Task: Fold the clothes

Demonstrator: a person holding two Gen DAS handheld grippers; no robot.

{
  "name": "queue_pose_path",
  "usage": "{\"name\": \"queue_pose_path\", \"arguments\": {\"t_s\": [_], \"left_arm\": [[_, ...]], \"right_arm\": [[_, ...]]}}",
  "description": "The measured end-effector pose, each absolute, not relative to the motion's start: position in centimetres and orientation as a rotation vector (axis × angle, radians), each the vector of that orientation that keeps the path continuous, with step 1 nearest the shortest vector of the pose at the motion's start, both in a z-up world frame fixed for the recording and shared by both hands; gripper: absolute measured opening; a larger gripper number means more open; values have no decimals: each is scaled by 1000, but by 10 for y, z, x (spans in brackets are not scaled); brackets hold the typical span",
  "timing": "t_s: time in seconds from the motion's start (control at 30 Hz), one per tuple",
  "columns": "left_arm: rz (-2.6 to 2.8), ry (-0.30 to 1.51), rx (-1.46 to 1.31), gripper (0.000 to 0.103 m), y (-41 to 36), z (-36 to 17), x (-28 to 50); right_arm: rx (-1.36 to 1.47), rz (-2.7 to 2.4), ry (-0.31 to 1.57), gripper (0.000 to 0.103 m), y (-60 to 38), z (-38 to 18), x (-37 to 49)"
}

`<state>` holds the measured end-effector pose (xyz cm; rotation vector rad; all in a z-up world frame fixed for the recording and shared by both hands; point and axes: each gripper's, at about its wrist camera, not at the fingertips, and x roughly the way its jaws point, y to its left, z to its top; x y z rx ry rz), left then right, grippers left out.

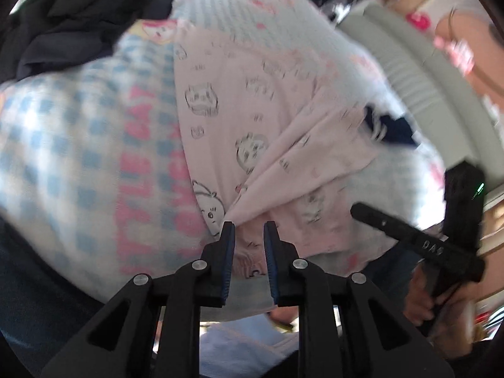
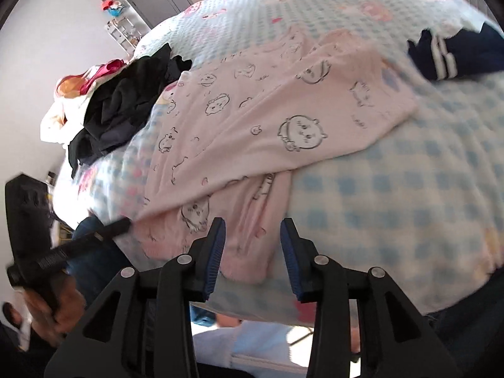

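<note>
My left tool (image 1: 249, 225) has its jaws parted, and a fold edge of the pink printed garment (image 1: 252, 119) touches its left finger; I cannot tell whether cloth sits between the pads. My right tool (image 2: 252, 223) is also released, hovering just above the near end of the same garment, gripping nothing.

The garment lies on the bed's blue-checked cover (image 2: 393, 189), one layer already turned diagonally over another, with a narrower part trailing toward the bed's near edge. That fits either a fold under way or a piece merely laid down rumpled; I cannot say which.

Further out lie a dark heap of clothes (image 2: 126, 104) on one side and a navy piece with white stripes (image 2: 441, 53) on the other.

Risks as I judge them: a closing tool could pinch the cover along with the garment, lifting both. Grabbing only the top layer would drag the fold askew. The near end hangs close to the edge and may slide off.
</note>
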<state>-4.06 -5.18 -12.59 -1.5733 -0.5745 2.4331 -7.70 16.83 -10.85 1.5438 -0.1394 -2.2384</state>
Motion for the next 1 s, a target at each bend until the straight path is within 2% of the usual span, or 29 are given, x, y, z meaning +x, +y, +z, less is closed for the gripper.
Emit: {"name": "queue_pose_path", "arguments": {"t_s": [0.07,0.13,0.2,0.3,0.43,0.5,0.57,0.63,0.77,0.83,0.9,0.93,0.97,1.0], "left_arm": [[2455,-506,-1679,20,-51,-135,-45],[2460,-542,-1685,21,-60,-131,-43],[2477,-557,-1630,21,-66,-119,-40],[2495,-480,-1484,21,-57,-98,-45],[2443,-371,-1373,21,-14,-87,-72],[2387,-336,-1337,21,16,-83,-88],[2333,-273,-1304,25,51,-80,-105],[2292,-209,-1285,43,87,-82,-125],[2232,-188,-1314,44,152,-95,-163],[2206,-186,-1346,55,168,-105,-176],[2199,-160,-1381,56,184,-119,-188],[2202,-150,-1398,48,187,-124,-193],[2209,-147,-1410,34,186,-127,-195],[2216,-144,-1422,8,185,-130,-198]], "right_arm": [[1580,-2219,-136,37,164,-117,-81],[1615,-2199,-132,37,160,-126,-86],[1606,-2198,-223,37,173,-121,-85],[1540,-2278,-314,38,202,-101,-83],[1526,-2449,-237,39,237,-86,-96],[1532,-2482,-267,39,255,-84,-101],[1534,-2501,-324,39,274,-83,-106],[1530,-2506,-403,40,293,-82,-110],[1618,-2475,-404,41,304,-97,-128],[1636,-2463,-411,41,311,-98,-137],[1635,-2479,-414,41,317,-94,-144],[1635,-2484,-417,43,319,-93,-147],[1635,-2486,-421,43,320,-93,-150],[1635,-2488,-426,43,320,-93,-153]]}}
